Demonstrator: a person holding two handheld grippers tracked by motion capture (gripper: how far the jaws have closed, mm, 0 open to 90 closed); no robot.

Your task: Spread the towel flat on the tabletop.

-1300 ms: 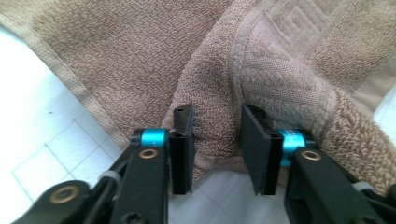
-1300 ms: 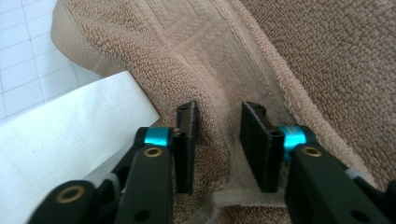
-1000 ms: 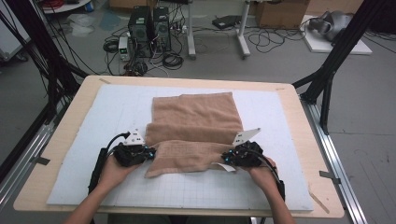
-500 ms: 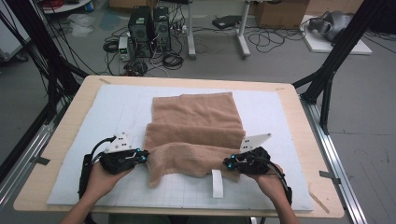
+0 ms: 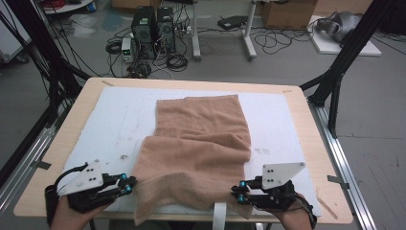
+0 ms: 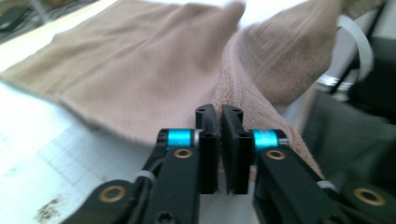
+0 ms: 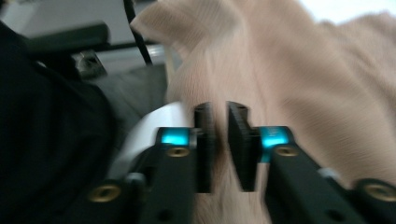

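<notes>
Releasing is the step now in hand: both grippers are letting go of the towel (image 5: 198, 158) at the near edge of the table (image 5: 292, 91). The left gripper (image 5: 128, 184) is sitting at the near-left corner of the towel, and the right gripper (image 5: 238, 190) at the near-right corner. In each gripper view the jaws are standing at a narrow gap with no cloth between the pads; both pairs have just been opening.

The towel is lying on the white mat (image 5: 110, 120), its near half doubled over the far half, with its near edge hanging slightly past the table edge. A white strap (image 5: 219, 214) is hanging down beside the right gripper.

Compared with a second ago, both hands are sitting nearer to the person and farther apart. The lower layer, then bunched and narrow between the grippers, is now spreading wide and flat. Half a second ago the jaws were pinching the corners; now they are clear of them.

Judged from this, the pull-out and flattening of the near layer looks complete, and the towel is ready for a fresh grasp.
</notes>
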